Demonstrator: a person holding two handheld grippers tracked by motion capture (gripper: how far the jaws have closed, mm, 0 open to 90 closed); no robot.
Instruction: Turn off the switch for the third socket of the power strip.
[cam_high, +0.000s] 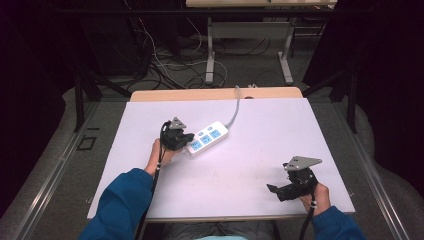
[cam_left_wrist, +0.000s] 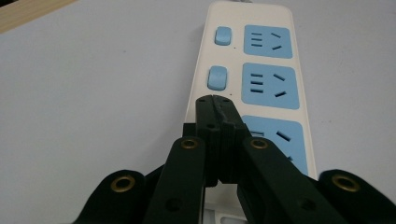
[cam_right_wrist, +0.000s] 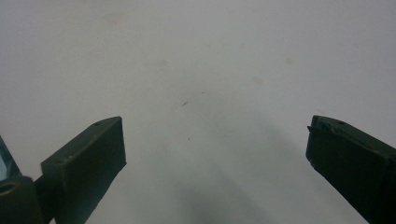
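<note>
High view: power strip (cam_high: 206, 138) at table (cam_high: 260, 130) centre-left; left gripper (cam_high: 181, 139), jaws closed empty, at its 8 o'clock end, likely pressing switch (cam_left_wrist: 217, 78) next. Right gripper (cam_high: 278, 190) gapes idle, 4 o'clock.

floor (cam_high: 65, 150): grey, cables | second table (cam_high: 250, 30) behind | surroundings dark

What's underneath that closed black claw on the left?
The left claw, shut with nothing between its tips, sits over the near end of the white power strip. Two blue switches and three blue sockets show; the third switch, if any, is covered by the claw.
</note>
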